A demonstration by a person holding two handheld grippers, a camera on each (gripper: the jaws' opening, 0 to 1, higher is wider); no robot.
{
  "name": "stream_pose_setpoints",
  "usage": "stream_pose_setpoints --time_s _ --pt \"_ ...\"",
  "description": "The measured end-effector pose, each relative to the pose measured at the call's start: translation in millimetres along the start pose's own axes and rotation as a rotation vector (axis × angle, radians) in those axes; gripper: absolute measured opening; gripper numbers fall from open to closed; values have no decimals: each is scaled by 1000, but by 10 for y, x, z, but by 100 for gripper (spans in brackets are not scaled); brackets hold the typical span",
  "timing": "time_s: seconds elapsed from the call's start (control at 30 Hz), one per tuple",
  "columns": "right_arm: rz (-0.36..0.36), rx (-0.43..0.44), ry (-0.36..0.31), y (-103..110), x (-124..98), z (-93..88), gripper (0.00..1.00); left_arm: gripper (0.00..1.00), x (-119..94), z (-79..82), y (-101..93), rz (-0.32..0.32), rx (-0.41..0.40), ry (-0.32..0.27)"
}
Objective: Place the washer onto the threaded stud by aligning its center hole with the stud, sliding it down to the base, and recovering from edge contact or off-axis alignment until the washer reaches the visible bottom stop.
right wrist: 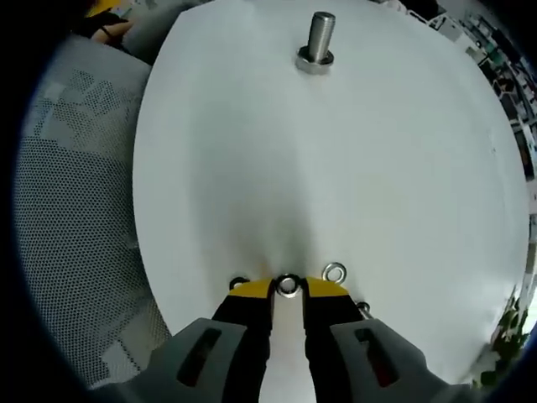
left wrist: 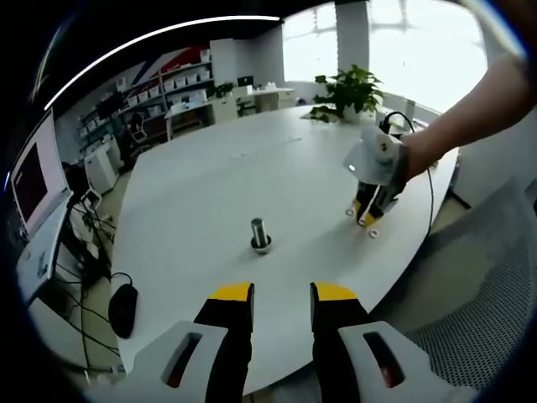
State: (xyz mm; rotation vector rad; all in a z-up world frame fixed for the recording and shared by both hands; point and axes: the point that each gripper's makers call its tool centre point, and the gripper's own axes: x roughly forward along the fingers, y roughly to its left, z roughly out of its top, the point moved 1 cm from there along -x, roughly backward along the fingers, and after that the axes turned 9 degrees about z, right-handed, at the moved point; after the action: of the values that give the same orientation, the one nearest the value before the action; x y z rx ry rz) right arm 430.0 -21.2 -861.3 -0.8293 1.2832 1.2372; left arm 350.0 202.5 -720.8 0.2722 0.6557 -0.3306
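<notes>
A steel threaded stud (left wrist: 259, 233) (right wrist: 317, 40) stands upright on a ring base on the white round table (left wrist: 218, 185) (right wrist: 336, 168). My right gripper (right wrist: 288, 288) is tipped down at the table's edge. Its yellow-tipped jaws are closed on a small metal washer (right wrist: 288, 285) that lies between them. Loose washers (right wrist: 336, 271) lie beside the tips. In the left gripper view the right gripper (left wrist: 367, 220) shows to the right of the stud, held by a person's arm (left wrist: 478, 109). My left gripper (left wrist: 283, 294) hovers at the near edge, open and holding nothing, short of the stud.
A monitor (left wrist: 33, 180) and a black mouse (left wrist: 123, 306) sit on a side desk to the left. A potted plant (left wrist: 348, 91) stands at the table's far side. A grey mesh chair (right wrist: 75, 210) (left wrist: 491, 319) adjoins the table edge. Shelves line the back wall.
</notes>
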Motion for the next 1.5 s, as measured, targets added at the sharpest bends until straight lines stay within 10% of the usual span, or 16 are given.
stream_pose_setpoints --time_s 0.13,1.5 --pt "-10 -116 -12 24 -7 -22 15 25 -2 -8 -3 -1 1 5" --pt "-36 35 -178 -39 -183 -99 2 25 4 -36 21 16 20 20"
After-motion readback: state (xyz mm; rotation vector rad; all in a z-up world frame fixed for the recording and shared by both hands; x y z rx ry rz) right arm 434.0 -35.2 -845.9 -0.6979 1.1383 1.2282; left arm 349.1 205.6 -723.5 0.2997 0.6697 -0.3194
